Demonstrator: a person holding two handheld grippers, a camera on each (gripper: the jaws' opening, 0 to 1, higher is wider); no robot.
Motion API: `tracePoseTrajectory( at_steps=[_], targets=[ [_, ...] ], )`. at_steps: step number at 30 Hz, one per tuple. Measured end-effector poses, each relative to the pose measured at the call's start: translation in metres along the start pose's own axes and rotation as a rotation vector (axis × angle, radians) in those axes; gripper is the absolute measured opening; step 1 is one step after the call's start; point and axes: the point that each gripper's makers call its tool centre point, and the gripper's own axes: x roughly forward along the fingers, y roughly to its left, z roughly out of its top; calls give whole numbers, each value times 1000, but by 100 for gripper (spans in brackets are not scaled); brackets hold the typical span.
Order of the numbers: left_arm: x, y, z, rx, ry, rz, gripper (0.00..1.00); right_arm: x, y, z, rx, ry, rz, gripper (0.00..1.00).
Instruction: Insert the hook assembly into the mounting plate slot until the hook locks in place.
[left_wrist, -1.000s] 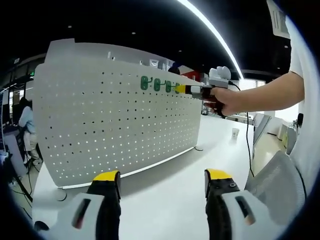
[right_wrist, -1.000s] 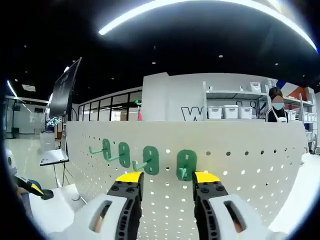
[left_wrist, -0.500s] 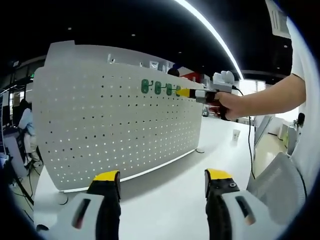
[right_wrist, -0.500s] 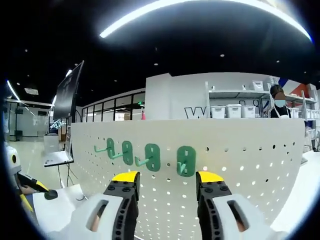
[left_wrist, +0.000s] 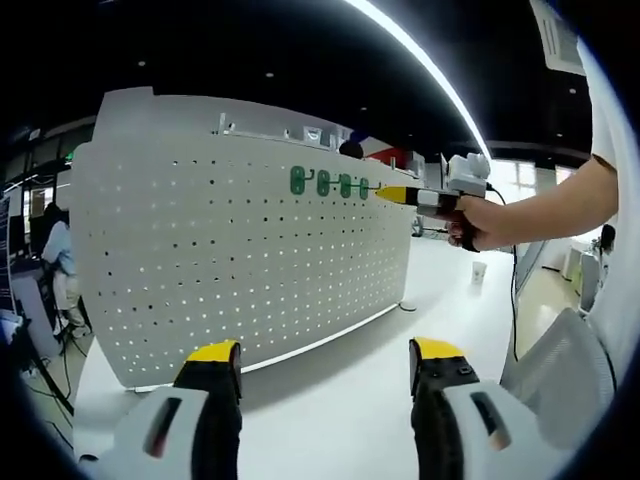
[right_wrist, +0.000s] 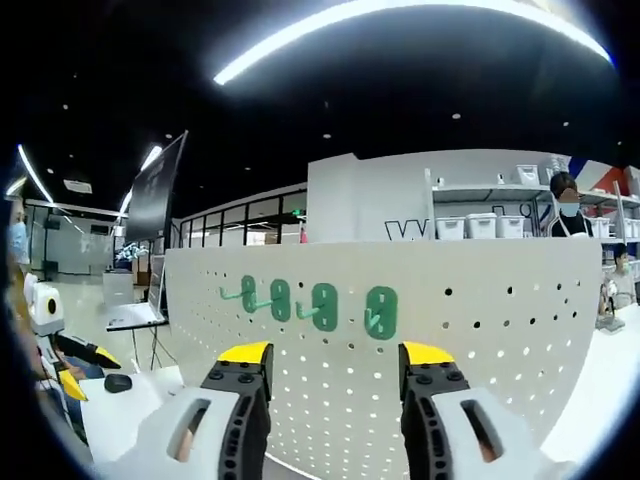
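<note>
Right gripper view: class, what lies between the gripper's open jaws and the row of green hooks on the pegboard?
Nothing but bare perforated pegboard separates the right gripper from the green hooks.

An open-plan lab or workshop hall: black ceiling with long light strips (right_wrist: 400, 15), shelving with white storage bins (right_wrist: 480, 225), glass-walled rooms (right_wrist: 230, 232), a white worktop (left_wrist: 340, 400) carrying a perforated panel (left_wrist: 200, 270).

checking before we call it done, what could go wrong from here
1. Four green hooks hang on the pegboard, and the right gripper is open and clear of them. Whether the last one is locked can't be seen; if only half seated, it could drop out.
2. The pegboard stands upright on the table; another push might tip or slide it.
</note>
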Motion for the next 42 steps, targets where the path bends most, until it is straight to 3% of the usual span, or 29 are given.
tracePoseTrajectory(
  at_steps=[10, 14, 21, 42],
  targets=[
    [0, 0, 4, 6, -8, -2, 70, -25, 6, -10, 29, 18, 26, 52],
    [0, -1, 5, 0, -14, -3, 70, -37, 8, -14, 84, 6, 24, 53],
    [-1, -2, 5, -4, -22, -2, 71, -53, 16, -25, 80, 35, 37, 53],
    [-2, -5, 6, -8, -33, 1, 71, -95, 23, -35, 108, 50, 50, 54]
  ],
)
